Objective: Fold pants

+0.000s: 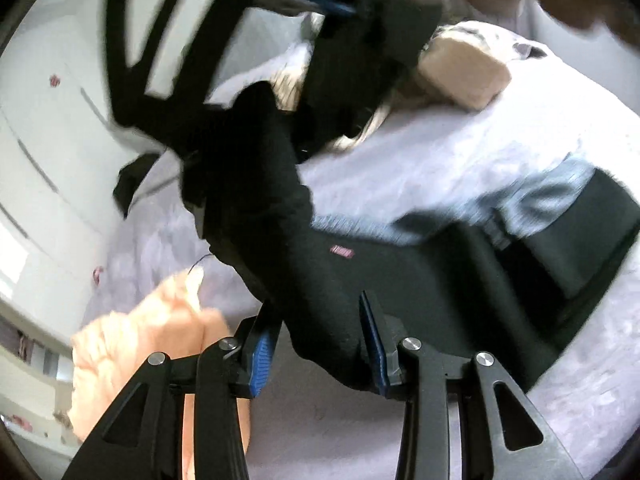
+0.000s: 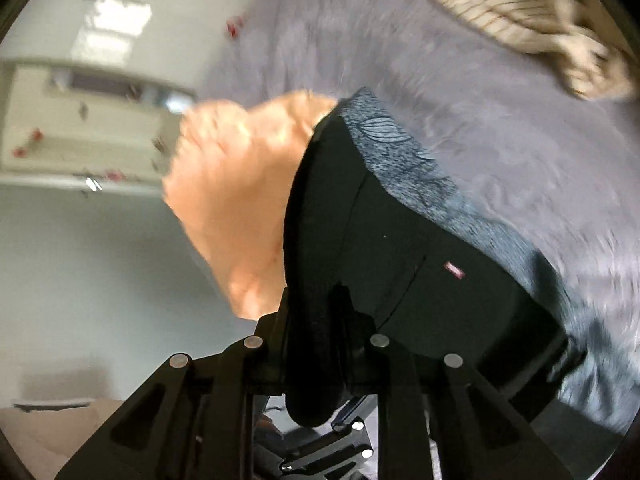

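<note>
Black pants, lifted partly off the lilac bed cover, one small pink label showing. My left gripper: blue pads pinching a thick fold of the pants. My right gripper: fingers pressed onto a bunched black fold that fills the gap between them (pads hidden by cloth). Also in view: an orange garment beside the pants, a tan striped cloth farther off, a beige block. Both views blurred.

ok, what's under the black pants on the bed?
Under the black pants a grey-blue patterned cloth shows along one edge, lying on the lilac bedcover. How far that cloth runs beneath is covered.
</note>
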A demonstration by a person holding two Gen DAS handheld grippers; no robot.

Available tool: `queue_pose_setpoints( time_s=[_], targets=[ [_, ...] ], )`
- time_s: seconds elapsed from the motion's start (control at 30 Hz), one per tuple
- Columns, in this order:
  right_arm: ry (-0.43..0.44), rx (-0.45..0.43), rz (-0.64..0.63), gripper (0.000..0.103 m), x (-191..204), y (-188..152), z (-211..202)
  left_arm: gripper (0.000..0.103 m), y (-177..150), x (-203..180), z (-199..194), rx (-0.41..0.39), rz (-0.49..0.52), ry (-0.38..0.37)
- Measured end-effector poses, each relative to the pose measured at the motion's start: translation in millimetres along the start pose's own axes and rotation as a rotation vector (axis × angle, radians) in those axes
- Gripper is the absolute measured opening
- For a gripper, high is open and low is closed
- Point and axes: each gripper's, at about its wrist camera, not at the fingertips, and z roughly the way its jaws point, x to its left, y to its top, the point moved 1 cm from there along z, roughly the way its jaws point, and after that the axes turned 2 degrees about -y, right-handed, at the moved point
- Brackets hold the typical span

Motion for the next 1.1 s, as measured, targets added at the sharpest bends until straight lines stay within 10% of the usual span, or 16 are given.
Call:
queue_pose_setpoints(
  time_s=[0.5,1.0,1.1],
  targets=[
    [0.140,-0.424,0.269,0.021,-163,-163,-168,0.040,94,-180,-45,-0.094,0.256,-0.218],
    [0.107,-0.458,0.560,0.021,-333,-281,-124,0.040,52,-311,1,0.058,0.487,-0.290],
    [0.156,-0.487,0.597,0.021,-341,-292,-123,0.064,49,-311,2,0.071,0.498,-0.312]
  ],
)
